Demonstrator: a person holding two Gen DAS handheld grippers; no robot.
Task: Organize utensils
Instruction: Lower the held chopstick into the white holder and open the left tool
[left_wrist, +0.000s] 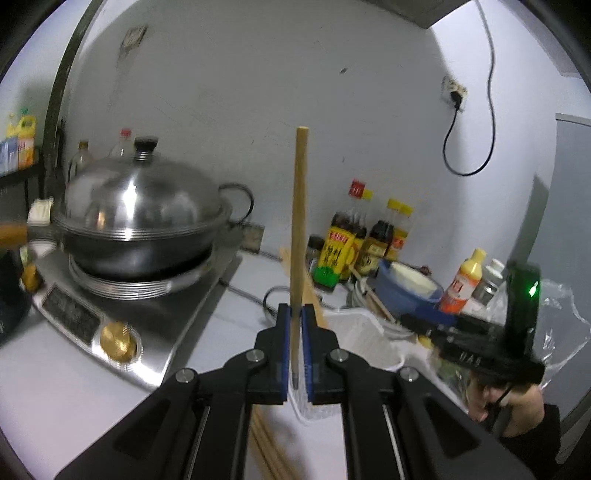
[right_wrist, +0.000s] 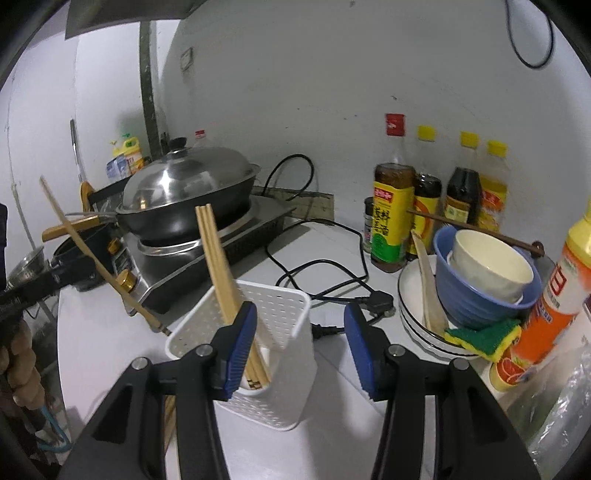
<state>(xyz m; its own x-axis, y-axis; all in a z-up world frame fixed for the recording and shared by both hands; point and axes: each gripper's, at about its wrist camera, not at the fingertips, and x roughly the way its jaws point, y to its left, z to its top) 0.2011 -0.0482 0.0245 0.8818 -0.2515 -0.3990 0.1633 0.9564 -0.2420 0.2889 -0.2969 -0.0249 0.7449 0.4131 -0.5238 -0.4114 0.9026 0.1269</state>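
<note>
My left gripper (left_wrist: 294, 314) is shut on a single wooden chopstick (left_wrist: 300, 221), which stands nearly upright above the white perforated holder (left_wrist: 354, 332). In the right wrist view that chopstick (right_wrist: 92, 258) slants at the far left, its tip just left of the holder (right_wrist: 280, 306). My right gripper (right_wrist: 300, 332) is open in front of the holder with nothing pressed between its pads. A few chopsticks (right_wrist: 218, 266) lean inside the holder, just behind the left finger (right_wrist: 242, 343). More chopsticks (left_wrist: 266, 443) lie loose on the counter below the left gripper.
A lidded wok (right_wrist: 188, 192) sits on an induction cooker (right_wrist: 207, 258) at the left. Sauce bottles (right_wrist: 393, 210) line the wall. Stacked bowls (right_wrist: 484, 273) on plates, a sponge (right_wrist: 484, 336) and an orange bottle (right_wrist: 554, 306) crowd the right. A black power cord (right_wrist: 332, 273) lies behind the holder.
</note>
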